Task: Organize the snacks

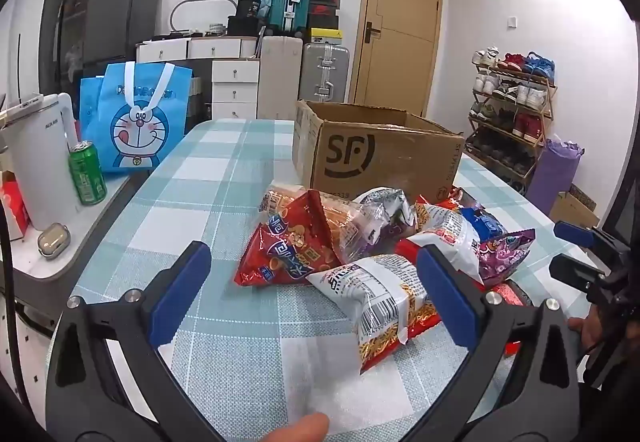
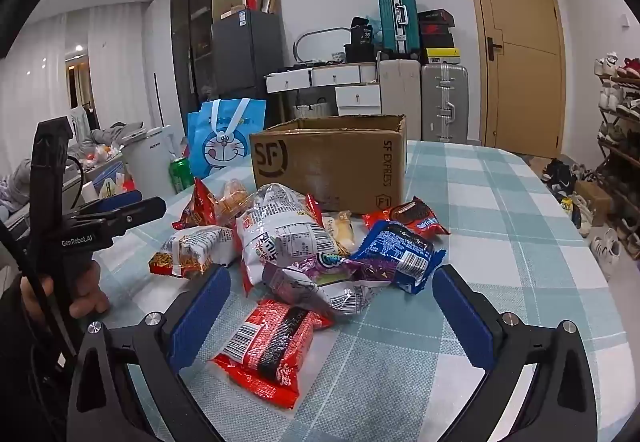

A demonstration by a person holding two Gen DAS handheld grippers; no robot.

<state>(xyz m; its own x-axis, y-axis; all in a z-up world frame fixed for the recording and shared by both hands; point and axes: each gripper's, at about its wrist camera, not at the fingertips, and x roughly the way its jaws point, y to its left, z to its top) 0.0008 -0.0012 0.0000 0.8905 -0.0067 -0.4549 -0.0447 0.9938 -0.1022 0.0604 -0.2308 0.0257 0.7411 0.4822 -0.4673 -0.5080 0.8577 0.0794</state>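
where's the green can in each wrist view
Left wrist view: green can stands far left on the side counter, beside the white appliance.
Right wrist view: green can sits left of centre, past the snack pile.
Shared landmark: the blue cartoon bag just right of it.

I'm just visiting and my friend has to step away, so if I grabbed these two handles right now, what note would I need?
Left gripper: open, empty, over the near edge of the snack pile.
Right gripper: open, empty, with a red packet lying between its fingers, not gripped.
All snacks lie loose on the checked tablecloth in front of the open cardboard box.
Done: nothing visibly sorted.
Left: all of it; probably the box is the destination.
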